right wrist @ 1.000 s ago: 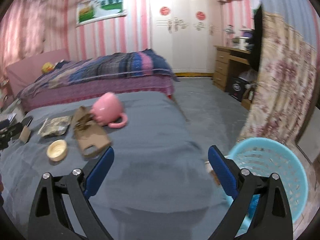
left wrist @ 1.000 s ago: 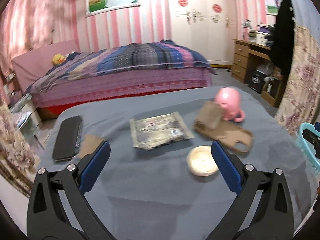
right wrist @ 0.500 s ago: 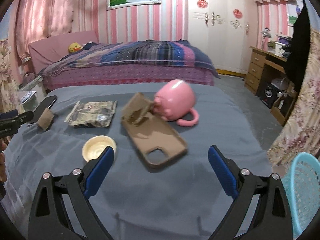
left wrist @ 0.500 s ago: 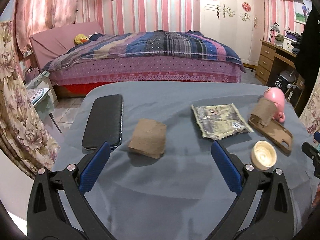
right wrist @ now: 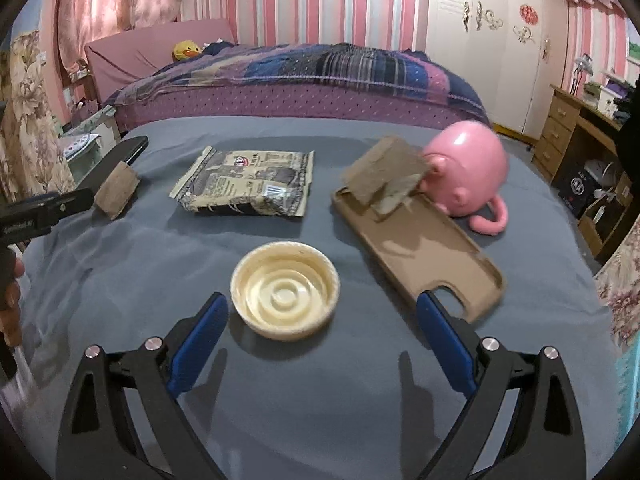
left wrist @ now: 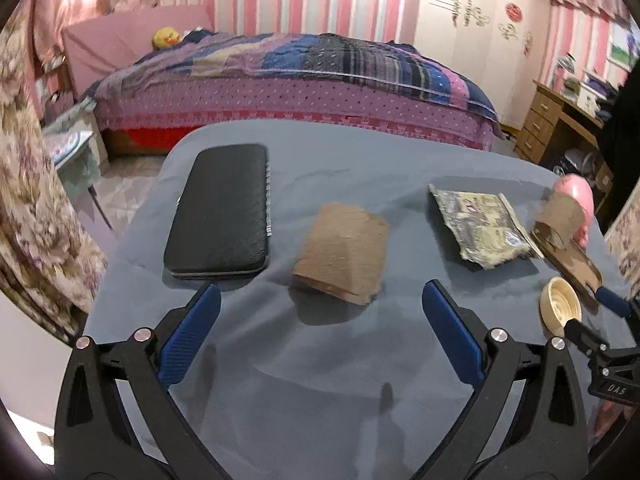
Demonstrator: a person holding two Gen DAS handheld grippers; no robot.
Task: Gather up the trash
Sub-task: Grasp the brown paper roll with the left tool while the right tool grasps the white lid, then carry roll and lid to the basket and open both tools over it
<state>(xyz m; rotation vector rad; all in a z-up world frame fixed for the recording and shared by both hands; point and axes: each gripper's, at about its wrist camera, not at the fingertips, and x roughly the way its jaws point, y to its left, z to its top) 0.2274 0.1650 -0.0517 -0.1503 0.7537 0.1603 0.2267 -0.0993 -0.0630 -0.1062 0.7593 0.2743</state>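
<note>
Spreading across both views is the grey cloth-covered bench [left wrist: 320, 380], carrying everything in play. Lying at its far left is a black textured rectangular phone-like slab [left wrist: 220, 208], and toward the right a tan rubbery phone case [right wrist: 420, 256] is sitting flat with a brown cardboard scrap [right wrist: 384, 176] propped on its far end, leaning against a pink ceramic mug [right wrist: 468, 168] tipped on its side. Resting between them is a crumpled printed foil snack wrapper [right wrist: 248, 184]. Smaller, a folded brown cardboard piece [left wrist: 340, 254] is lying just ahead of the left gripper [left wrist: 320, 320], whose jaws are standing released and empty, framing it. Smallest, a round cream plastic lid [right wrist: 285, 290] is sitting face up just ahead of the right gripper [right wrist: 322, 320], jaws likewise released, holding nothing. Judging from this, the approach step is in hand, with no trash yet picked up. Next, each gripper is needing to be lowered until its pads straddle its piece, then closed; the thin cardboard, lying low on soft cloth, is probably calling for a shallow, careful pinch.
</note>
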